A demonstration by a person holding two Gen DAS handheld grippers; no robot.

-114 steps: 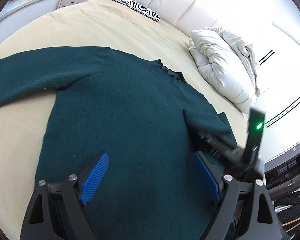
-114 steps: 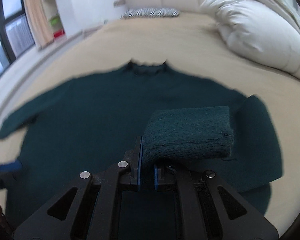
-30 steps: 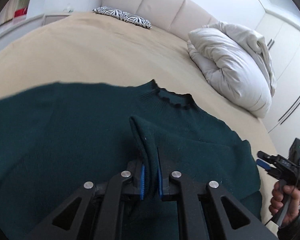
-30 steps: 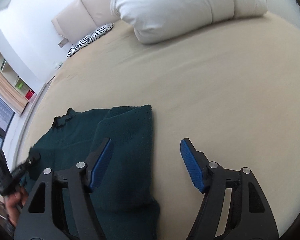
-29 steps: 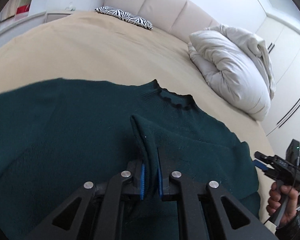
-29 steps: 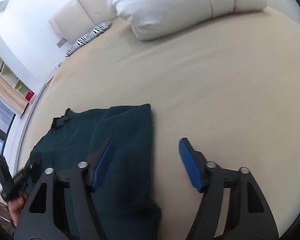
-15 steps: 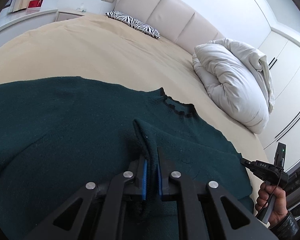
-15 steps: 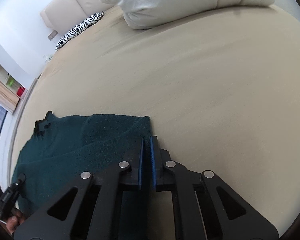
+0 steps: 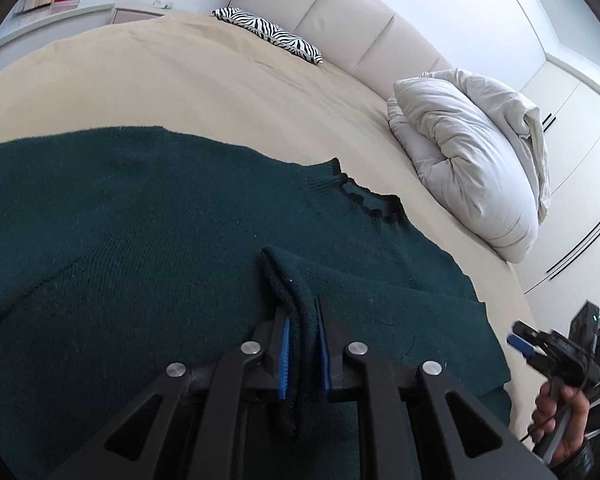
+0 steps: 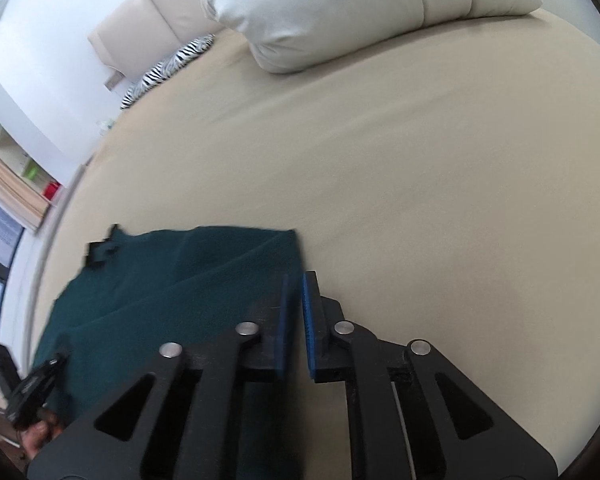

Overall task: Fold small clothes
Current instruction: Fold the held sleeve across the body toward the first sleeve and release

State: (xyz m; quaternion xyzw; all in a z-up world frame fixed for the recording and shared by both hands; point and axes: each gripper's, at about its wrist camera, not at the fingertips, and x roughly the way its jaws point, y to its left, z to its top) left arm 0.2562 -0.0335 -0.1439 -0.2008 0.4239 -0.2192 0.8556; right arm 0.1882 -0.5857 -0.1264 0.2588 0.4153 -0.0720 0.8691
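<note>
A wide bed with a beige sheet (image 9: 148,80) carries a dark green knitted sweater (image 9: 140,240) spread flat near its foot edge, neck toward the padded headboard. A bunched white duvet (image 9: 472,164) lies near the head edge. The left gripper (image 9: 302,320) pinches a raised fold of the sweater. The right gripper (image 10: 294,304), its jaws just reopening to a narrow gap with nothing between them, hangs over the sweater's folded right edge.

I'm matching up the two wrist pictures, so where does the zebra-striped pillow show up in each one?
Left wrist view: the zebra-striped pillow lies top centre, at the foot of the padded headboard.
Right wrist view: the zebra-striped pillow sits upper left, small, beside the headboard.
Shared landmark: the big white pillow, right of the zebra one in both.
</note>
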